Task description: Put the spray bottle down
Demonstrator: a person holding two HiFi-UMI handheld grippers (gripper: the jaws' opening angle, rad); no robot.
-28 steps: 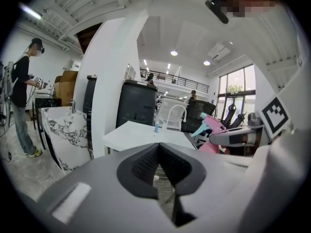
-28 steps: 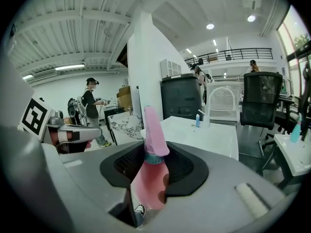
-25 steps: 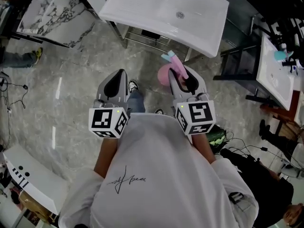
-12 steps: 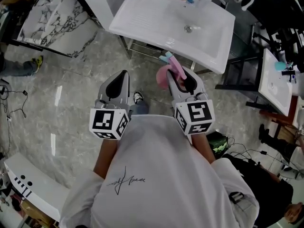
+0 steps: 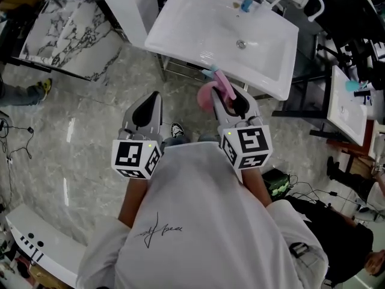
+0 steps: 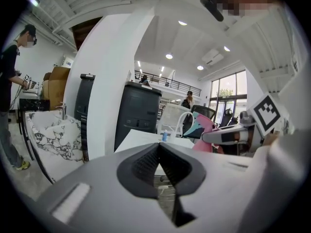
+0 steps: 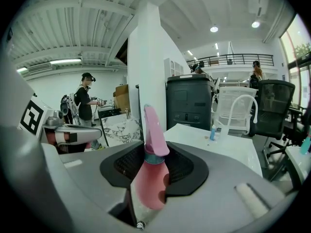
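The carrying step was in hand: the right gripper point(image 5: 230, 99) was clenched on the pink spray bottle point(image 5: 212, 93), which hung over the floor just on the near side of the white washbasin point(image 5: 198, 23). To its left, the left gripper point(image 5: 149, 106) had its jaws together on nothing. The next move likely called for bringing the bottle over the basin's flat top, lowering it until it stood, then releasing.

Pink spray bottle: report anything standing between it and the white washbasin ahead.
Nothing visible does. The pink plastic spray bottle, clamped in the right hand-held gripper, hangs just short of the near rim of the white rectangular washbasin, with only open air between. A small blue bottle stands at its far edge.
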